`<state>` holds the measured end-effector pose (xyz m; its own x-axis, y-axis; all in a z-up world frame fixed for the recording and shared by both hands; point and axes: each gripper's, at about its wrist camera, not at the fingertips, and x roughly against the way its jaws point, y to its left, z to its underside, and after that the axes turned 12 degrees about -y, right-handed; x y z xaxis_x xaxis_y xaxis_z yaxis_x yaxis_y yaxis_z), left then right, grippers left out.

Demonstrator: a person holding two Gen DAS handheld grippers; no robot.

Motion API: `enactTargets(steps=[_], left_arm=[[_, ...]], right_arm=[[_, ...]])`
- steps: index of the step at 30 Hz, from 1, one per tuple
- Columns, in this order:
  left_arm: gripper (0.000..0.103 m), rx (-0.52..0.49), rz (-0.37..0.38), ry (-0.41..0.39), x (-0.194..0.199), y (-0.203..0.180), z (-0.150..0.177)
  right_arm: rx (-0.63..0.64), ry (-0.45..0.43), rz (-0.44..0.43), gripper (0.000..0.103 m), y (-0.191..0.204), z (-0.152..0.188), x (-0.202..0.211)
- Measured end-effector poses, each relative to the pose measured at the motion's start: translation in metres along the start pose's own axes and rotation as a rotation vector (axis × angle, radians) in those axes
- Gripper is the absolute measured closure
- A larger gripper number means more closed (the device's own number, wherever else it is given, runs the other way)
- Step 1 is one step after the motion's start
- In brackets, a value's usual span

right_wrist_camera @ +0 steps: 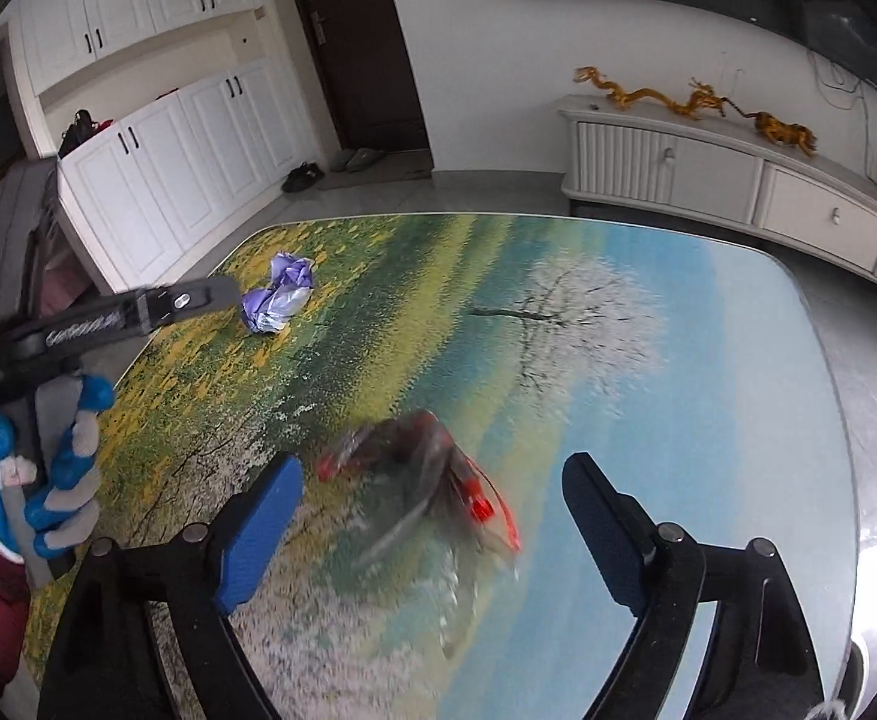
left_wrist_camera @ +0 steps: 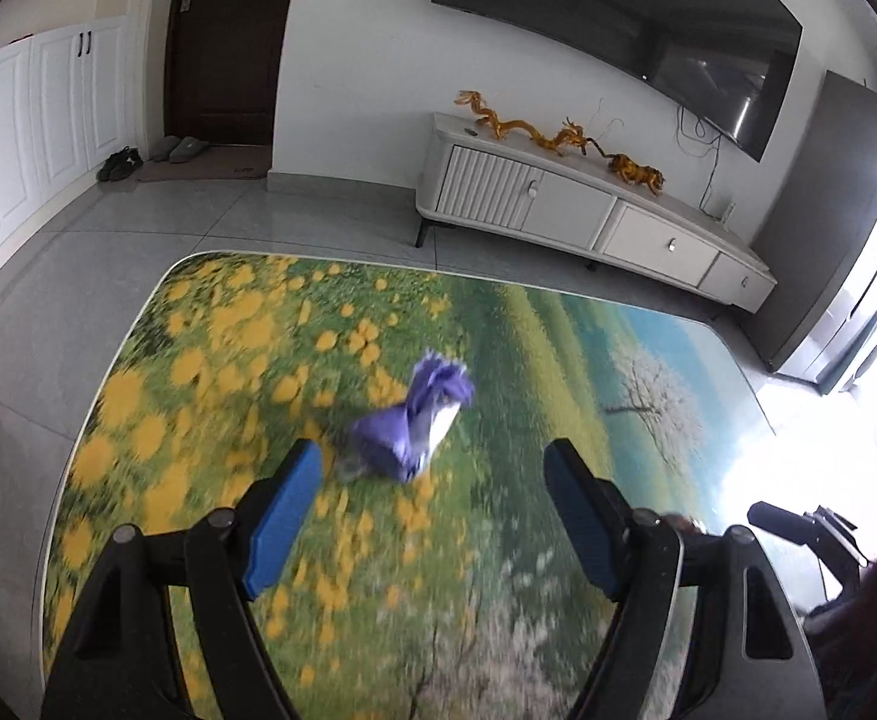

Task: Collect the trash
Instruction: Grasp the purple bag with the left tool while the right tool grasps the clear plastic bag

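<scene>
A crumpled purple and silver wrapper (left_wrist_camera: 417, 420) lies on the table with the landscape print (left_wrist_camera: 588, 360). My left gripper (left_wrist_camera: 432, 468) is open, just short of the wrapper, its blue pads on either side. In the right wrist view the same wrapper (right_wrist_camera: 279, 294) lies at the far left of the table (right_wrist_camera: 708, 390). A crumpled clear wrapper with red and dark print (right_wrist_camera: 426, 474) lies near the front. My right gripper (right_wrist_camera: 432, 480) is open around it, empty. The left gripper's body (right_wrist_camera: 114, 315) and a gloved hand (right_wrist_camera: 57, 468) show at the left.
A white TV cabinet (left_wrist_camera: 588, 210) with golden dragon figures (left_wrist_camera: 534, 129) stands against the far wall under a dark TV (left_wrist_camera: 618, 24). White cupboards (right_wrist_camera: 156, 168), a dark door and shoes (right_wrist_camera: 303, 177) are at the far left. Grey tiled floor surrounds the table.
</scene>
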<state>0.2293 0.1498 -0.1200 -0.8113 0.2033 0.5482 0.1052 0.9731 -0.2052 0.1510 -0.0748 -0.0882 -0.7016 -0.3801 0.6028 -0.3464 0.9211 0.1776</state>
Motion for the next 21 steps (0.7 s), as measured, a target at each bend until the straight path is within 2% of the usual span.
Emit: enactTargets(steps=[4, 7, 12, 15, 17, 19, 21], left_arm=[[0.027, -0.039, -0.039, 0.026, -0.035, -0.002, -0.008], [0.027, -0.058, -0.054, 0.046, -0.05, -0.001, -0.007], [0.031, -0.04, -0.023, 0.068, -0.055, 0.001, -0.001], [0.045, -0.021, 0.01, 0.08, -0.053, 0.0, 0.006], [0.059, -0.007, 0.028, 0.094, -0.051, -0.001, 0.01], [0.068, 0.002, 0.04, 0.101, -0.048, -0.003, 0.014], [0.071, 0.012, 0.052, 0.098, -0.042, -0.006, 0.018]], right_arm=[[0.001, 0.026, -0.02, 0.024, 0.0, -0.001, -0.017], [0.008, 0.043, -0.023, 0.034, 0.002, 0.0, -0.027], [0.01, 0.043, -0.012, 0.051, 0.001, 0.005, -0.03], [0.0, 0.033, -0.004, 0.065, 0.001, 0.008, -0.029], [0.0, 0.03, 0.006, 0.074, 0.001, 0.011, -0.027], [-0.012, 0.03, 0.006, 0.078, 0.001, 0.015, -0.02], [-0.035, 0.025, 0.004, 0.085, 0.0, 0.019, -0.013]])
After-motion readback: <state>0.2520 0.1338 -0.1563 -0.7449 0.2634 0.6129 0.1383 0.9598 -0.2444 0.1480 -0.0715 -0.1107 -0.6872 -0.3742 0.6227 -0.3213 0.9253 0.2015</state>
